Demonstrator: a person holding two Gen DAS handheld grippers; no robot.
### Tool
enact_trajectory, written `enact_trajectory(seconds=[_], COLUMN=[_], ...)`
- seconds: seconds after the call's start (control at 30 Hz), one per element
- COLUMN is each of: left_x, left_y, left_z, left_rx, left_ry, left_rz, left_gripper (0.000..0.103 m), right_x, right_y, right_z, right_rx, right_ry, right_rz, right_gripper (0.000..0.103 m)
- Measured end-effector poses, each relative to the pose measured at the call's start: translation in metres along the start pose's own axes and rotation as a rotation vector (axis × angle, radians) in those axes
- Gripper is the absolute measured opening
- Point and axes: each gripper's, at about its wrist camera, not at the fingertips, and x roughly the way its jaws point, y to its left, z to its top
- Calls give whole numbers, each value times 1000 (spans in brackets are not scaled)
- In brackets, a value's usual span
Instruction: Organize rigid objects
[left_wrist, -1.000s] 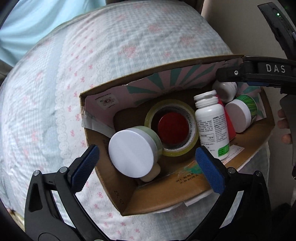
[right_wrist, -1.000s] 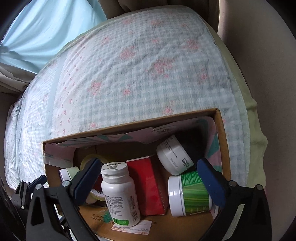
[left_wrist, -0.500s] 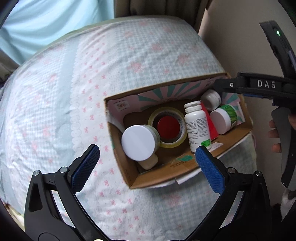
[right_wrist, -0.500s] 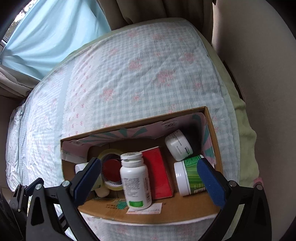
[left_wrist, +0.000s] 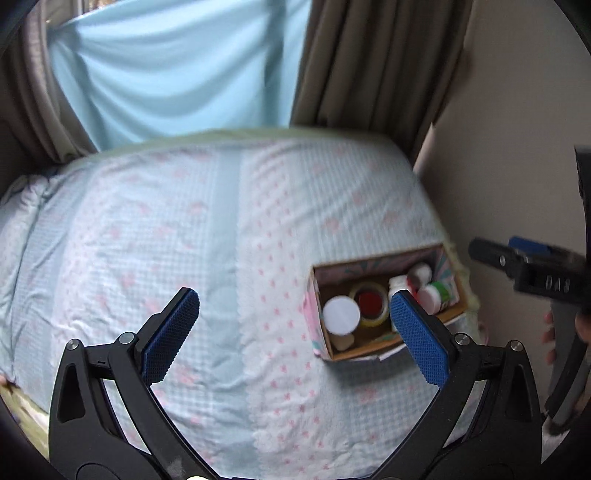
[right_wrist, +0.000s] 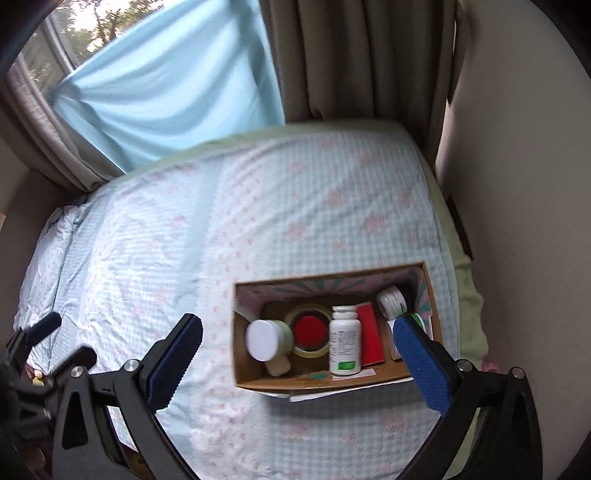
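The right gripper (left_wrist: 546, 282), seen at three o'clock in the left wrist view, carries raised letters that look like "DAS", though blur softens them. The white bottle (right_wrist: 345, 341) in the box (right_wrist: 332, 382) has a label with fine print and a green patch, too small to read.

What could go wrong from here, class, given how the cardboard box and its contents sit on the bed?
1. The cardboard box rests on soft bedding near the bed edge; a nudge might tip or slide it off.
2. The white pill bottle stands upright and tall among loose items; it could topple onto the tape roll.
3. Both the left gripper and the right gripper are open and empty, and the views are blurred, so a hasty reach may misjudge.
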Motion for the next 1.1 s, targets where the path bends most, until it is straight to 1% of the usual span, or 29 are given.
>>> enact_trajectory(seconds=[0.1, 0.2, 0.3, 0.4, 0.53, 0.7, 0.83, 1.1], left_x=[-50, -99, -133, -154, -170, -177, -178, -176], left_y=[22, 41, 57, 68, 77, 80, 82, 81], left_z=[17, 23, 19, 10, -1, -7, -7, -13], left_rx=[1, 10, 16, 11, 6, 24, 29, 30], left_ry=[-97, -206, -278, -323, -372, -396, -397, -396], left_rz=[7, 31, 56, 73, 74, 85, 72, 63], left_gripper=[103, 103, 103, 103, 103, 103, 103, 103], right_x=[-48, -92, -126, -147, -155, -160, -164, -168], right_y=[33, 66, 94, 116, 128, 134, 137, 142], right_z=[2, 1, -6, -19, -33, -42, -43, -46], right_rx=[-22, -50, -81, -108, -115, -117, -98, -108], right_ry=[-100, -208, -305, -386, -424, -454, -462, -467], right_rz=[4, -14, -39, -71, -81, -107, -114, -128], right_gripper=[103, 103, 103, 103, 103, 103, 103, 103])
